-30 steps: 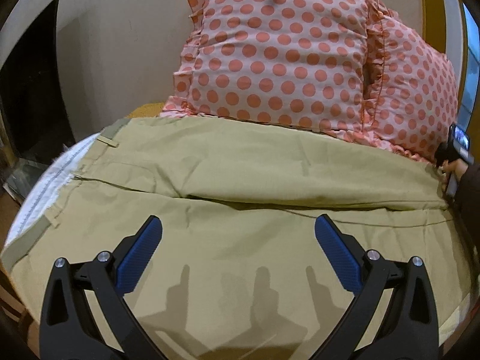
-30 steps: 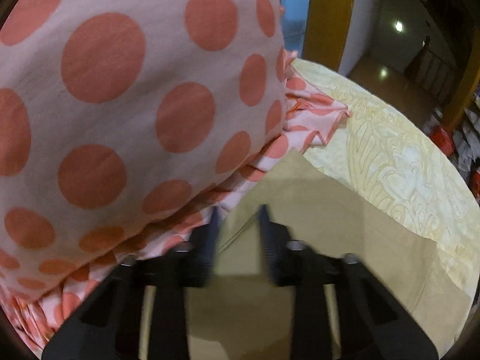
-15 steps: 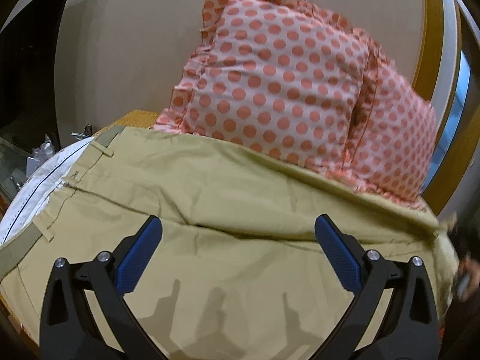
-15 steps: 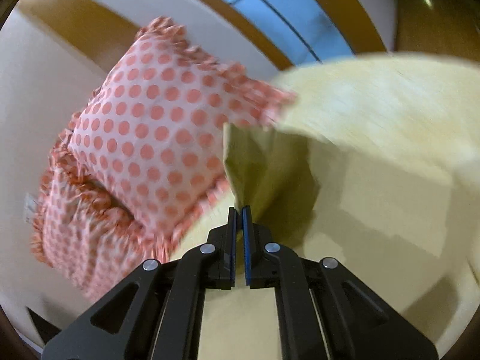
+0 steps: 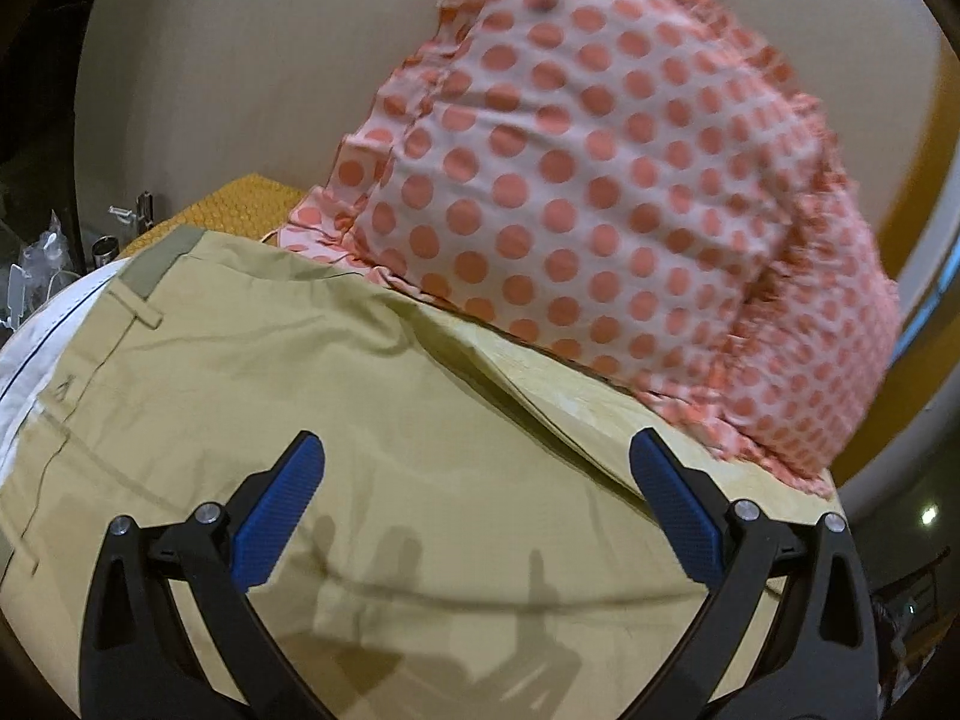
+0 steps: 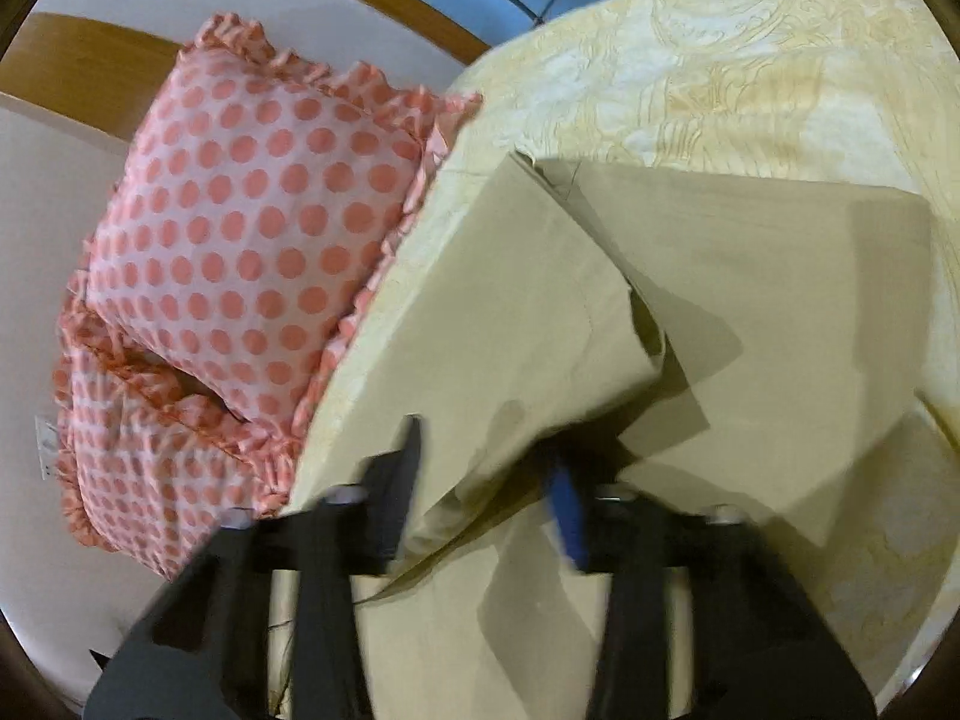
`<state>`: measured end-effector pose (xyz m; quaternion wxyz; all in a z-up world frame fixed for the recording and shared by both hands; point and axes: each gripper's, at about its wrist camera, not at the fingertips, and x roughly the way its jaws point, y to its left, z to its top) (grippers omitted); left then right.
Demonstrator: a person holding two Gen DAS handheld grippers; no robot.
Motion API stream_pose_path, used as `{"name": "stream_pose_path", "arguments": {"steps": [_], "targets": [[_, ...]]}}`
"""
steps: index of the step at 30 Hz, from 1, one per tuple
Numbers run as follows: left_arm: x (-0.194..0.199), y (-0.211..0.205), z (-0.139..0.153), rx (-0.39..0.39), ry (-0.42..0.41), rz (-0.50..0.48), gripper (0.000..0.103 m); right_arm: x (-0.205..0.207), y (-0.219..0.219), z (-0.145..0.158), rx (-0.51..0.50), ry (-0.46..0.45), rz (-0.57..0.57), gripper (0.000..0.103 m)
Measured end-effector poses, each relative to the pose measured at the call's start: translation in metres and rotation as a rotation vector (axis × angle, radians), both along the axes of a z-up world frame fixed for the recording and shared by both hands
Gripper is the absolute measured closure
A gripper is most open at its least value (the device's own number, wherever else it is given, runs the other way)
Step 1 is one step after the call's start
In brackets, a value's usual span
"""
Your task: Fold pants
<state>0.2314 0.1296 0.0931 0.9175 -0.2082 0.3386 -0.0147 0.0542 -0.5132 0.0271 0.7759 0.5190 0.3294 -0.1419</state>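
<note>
The right gripper [image 6: 489, 480], clamped on the khaki cotton pants [image 6: 750, 300] half a second ago, now gapes empty with the leg folded over at frame centre, while the left gripper [image 5: 477, 498] hovers wide open, empty.

Lighting: warm indoor light from above; we note finger-shaped shadows on the pants [image 5: 420, 450] in front of the left gripper [image 5: 474, 492]. Dim: dark corners at left in the left wrist view; a small ceiling lamp [image 5: 929, 515] glows at far right. Blur: we find the right gripper [image 6: 489, 480] smeared by motion, the pillow [image 5: 600, 192] slightly soft. Distortion: strong fisheye bending, black vignette ringing both views. Hard-edged shadows cross the folded pants in the right wrist view.
</note>
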Motion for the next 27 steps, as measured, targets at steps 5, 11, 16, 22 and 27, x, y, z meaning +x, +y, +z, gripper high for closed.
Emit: {"name": "stream_pose_path", "arguments": {"steps": [5, 11, 16, 22, 27], "targets": [[0.058, 0.002, -0.021, -0.081, 0.111, 0.021, 0.002, -0.014, -0.010, 0.003, 0.013, -0.142, -0.033, 0.102], [0.104, 0.004, -0.054, -0.162, 0.261, 0.075, 0.038, -0.023, -0.015, 0.021, -0.003, -0.226, -0.033, 0.102], [0.074, 0.008, -0.056, -0.202, 0.232, 0.021, 0.096, -0.025, -0.020, 0.026, -0.024, -0.240, -0.032, 0.102], [-0.075, 0.007, -0.015, -0.166, 0.040, -0.023, 0.096, -0.058, -0.027, 0.035, -0.090, -0.230, -0.074, 0.102], [-0.187, 0.007, -0.042, -0.174, 0.051, 0.025, 0.096, -0.086, -0.027, 0.037, -0.161, -0.185, -0.095, 0.102]]}}
